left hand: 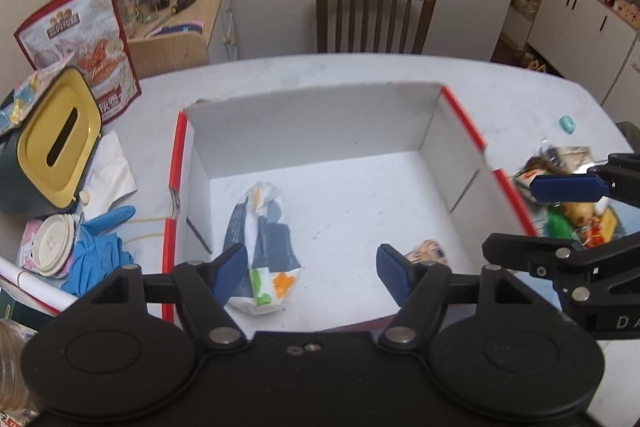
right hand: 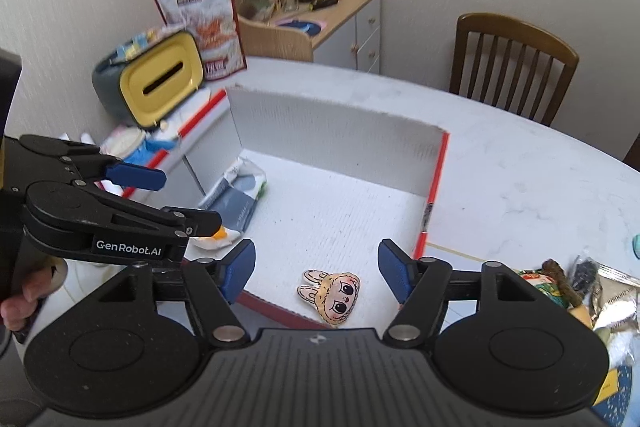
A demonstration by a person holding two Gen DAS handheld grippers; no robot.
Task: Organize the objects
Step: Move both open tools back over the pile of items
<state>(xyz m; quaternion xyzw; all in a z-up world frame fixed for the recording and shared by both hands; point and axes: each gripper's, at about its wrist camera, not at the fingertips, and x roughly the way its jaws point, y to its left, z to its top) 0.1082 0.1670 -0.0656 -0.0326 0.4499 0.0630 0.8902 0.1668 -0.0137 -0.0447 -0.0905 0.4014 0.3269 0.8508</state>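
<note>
With both hand-held grippers, left (left hand: pixel 312 275) and right (right hand: pixel 316 269), wide and empty above the box (left hand: pixel 304 123), we judge our next move is fetching from the snack pile (right hand: pixel 576 287) on the worktop (right hand: pixel 520 163).

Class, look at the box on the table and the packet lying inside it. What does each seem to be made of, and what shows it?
Box: looks like cardboard, matt white inside with red edges; a ragged torn rim and fold creases suggest it. Packet: probably thin plastic film, slightly glossy, printed; it is crumpled and wrinkled.
</note>
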